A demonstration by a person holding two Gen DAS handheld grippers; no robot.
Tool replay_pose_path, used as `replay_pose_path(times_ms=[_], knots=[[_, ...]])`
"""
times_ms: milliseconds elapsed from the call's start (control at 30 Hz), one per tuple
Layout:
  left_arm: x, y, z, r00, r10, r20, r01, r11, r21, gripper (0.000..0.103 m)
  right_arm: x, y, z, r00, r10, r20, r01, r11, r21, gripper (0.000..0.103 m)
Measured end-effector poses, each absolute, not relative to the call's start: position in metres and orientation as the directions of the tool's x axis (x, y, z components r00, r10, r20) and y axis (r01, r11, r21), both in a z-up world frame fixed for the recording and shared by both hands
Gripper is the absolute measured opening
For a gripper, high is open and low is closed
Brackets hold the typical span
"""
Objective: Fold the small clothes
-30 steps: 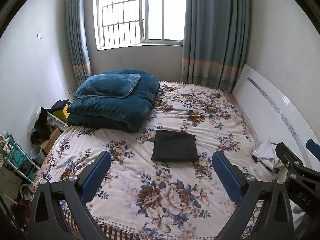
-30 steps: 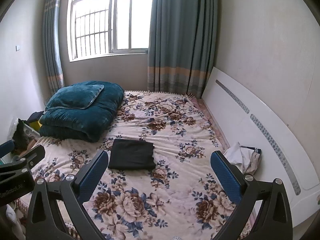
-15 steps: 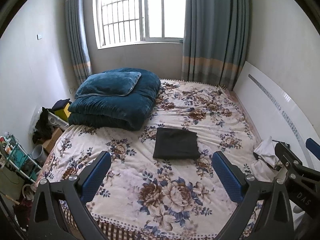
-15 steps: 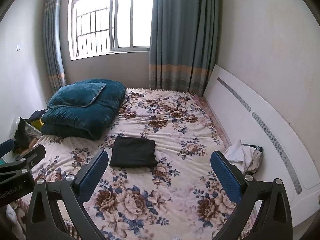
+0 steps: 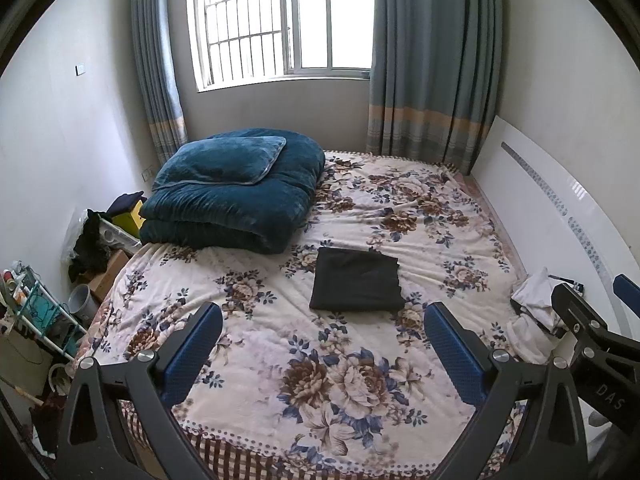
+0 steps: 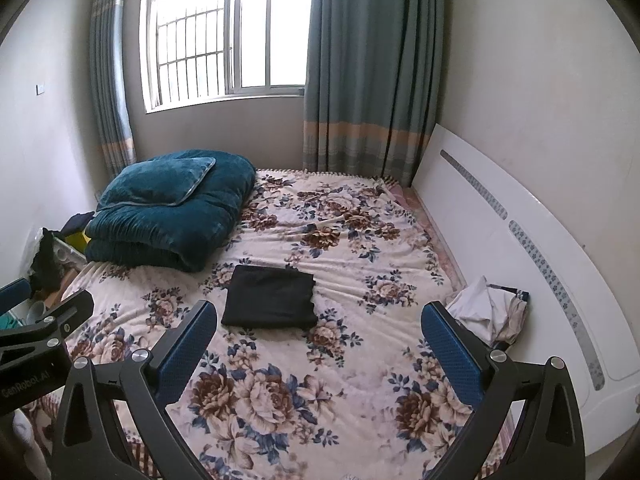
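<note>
Both the left tool and right tool hover spread and empty. The crumpled white garment, far right on the bed, looks light and limp; pinch an outer edge.

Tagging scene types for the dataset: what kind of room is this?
A bedroom, most likely in a home: a bed with a floral blanket, a folded teal quilt with a pillow, and a curtained window.

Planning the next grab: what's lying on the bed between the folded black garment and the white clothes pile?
Only bare floral bedspread between the black garment and white pile, clearest in the right wrist view.
</note>
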State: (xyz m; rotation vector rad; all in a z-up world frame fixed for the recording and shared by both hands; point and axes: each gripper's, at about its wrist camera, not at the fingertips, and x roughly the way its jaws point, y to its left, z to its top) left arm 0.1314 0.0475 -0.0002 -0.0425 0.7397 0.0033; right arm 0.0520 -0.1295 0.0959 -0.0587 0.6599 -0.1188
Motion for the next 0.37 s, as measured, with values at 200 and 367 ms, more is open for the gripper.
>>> replay_pose_path(times_ms=[200,367], knots=[[0.1315,0.0483,-0.0011,0.738,-0.002,-0.674,-0.024,0.999,-0.030,0.103,0.0516,-0.1290,0.0958,0.784,-0.129,-0.607,0.093,0.991,-0.091,0.103],[0.1296,0.0471,-0.0017,0.742,0.000,-0.671,-0.024,0.999,-0.026,0.103,0.0511,-0.1292,0.0962,0.783,-0.131,-0.608,0.096,0.991,-0.091,0.103]])
